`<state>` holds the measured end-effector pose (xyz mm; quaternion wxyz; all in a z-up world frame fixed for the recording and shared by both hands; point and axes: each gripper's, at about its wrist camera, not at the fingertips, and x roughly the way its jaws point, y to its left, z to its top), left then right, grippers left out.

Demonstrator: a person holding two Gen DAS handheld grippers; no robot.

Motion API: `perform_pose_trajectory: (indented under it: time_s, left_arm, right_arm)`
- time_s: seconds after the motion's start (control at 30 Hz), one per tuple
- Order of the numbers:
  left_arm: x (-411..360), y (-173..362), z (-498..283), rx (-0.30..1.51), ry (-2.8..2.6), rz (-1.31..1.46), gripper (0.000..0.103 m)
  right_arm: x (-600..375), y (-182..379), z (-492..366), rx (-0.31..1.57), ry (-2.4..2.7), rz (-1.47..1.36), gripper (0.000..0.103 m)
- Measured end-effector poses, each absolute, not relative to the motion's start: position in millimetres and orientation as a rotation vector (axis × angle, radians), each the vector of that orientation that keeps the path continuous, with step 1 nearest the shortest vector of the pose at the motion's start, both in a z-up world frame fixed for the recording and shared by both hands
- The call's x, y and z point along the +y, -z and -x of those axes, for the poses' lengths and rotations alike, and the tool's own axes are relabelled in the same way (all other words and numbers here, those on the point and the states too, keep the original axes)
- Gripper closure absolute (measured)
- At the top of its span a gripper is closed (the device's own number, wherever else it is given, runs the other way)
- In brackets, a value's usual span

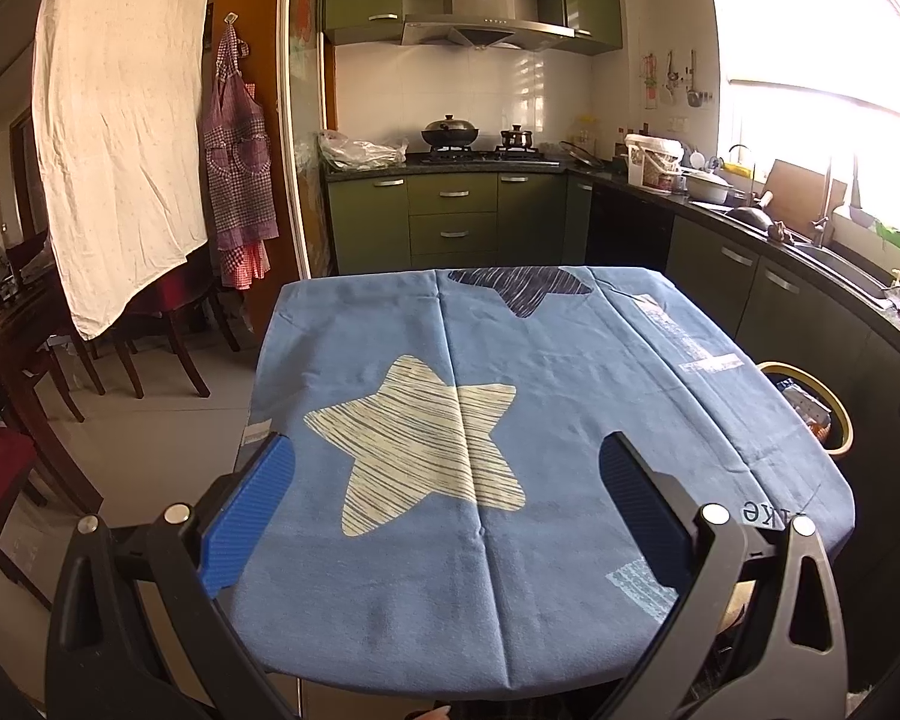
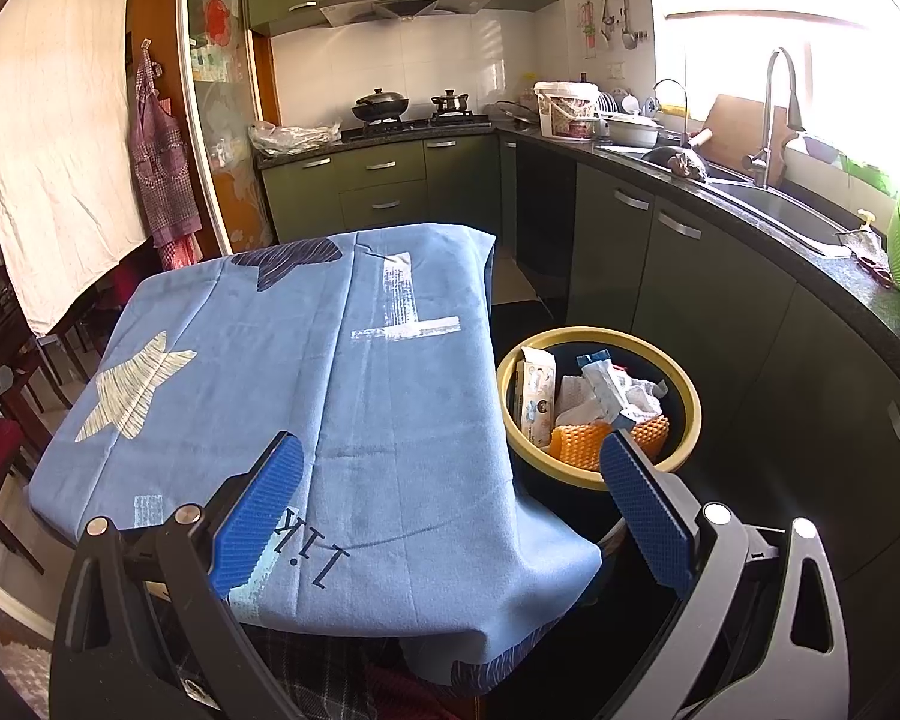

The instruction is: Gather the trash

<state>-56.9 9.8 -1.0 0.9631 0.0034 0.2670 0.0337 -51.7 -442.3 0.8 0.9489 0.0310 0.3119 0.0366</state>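
A round bin with a yellow rim [image 2: 687, 378] stands on the floor right of the table; its rim [image 1: 843, 414] shows at the table's right edge in the left wrist view. Inside lie a wet-wipe pack [image 2: 537, 393], crumpled white paper [image 2: 615, 390] and an orange mesh sponge [image 2: 582, 441]. The table wears a blue cloth [image 1: 570, 390] printed with a cream star [image 1: 426, 438]; no loose trash shows on it. My left gripper [image 1: 447, 462] hovers open over the star. My right gripper [image 2: 450, 462] hangs open above the cloth's right edge [image 2: 426, 420], beside the bin, with nothing between its fingers.
Green kitchen cabinets [image 1: 453, 216] run along the back and right, with a stove and pots [image 1: 450, 132], a sink and tap [image 2: 774, 120]. A plastic bag [image 1: 360, 150] sits on the counter. Dark wooden chairs [image 1: 150, 336] stand left, under a hanging white sheet [image 1: 120, 120].
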Motion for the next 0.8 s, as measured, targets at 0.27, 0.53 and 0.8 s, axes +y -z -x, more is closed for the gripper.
perform_pose_trajectory:
  time_s: [0.27,0.53,0.8]
  left_arm:
    - [7.6,2.3,55.1,0.550,-0.055,-0.015,0.006]
    - [6.5,2.6,54.2,0.550,-0.051,-0.018,0.006]
    - [3.5,2.6,51.6,0.559,-0.031,-0.022,0.006]
  right_arm:
    - [-441.7,0.0,51.9,0.638,-0.075,-0.063,0.005]
    - [-441.2,0.2,50.7,0.640,-0.075,-0.063,0.005]
    - [-441.8,1.5,48.6,0.646,-0.075,-0.063,0.005]
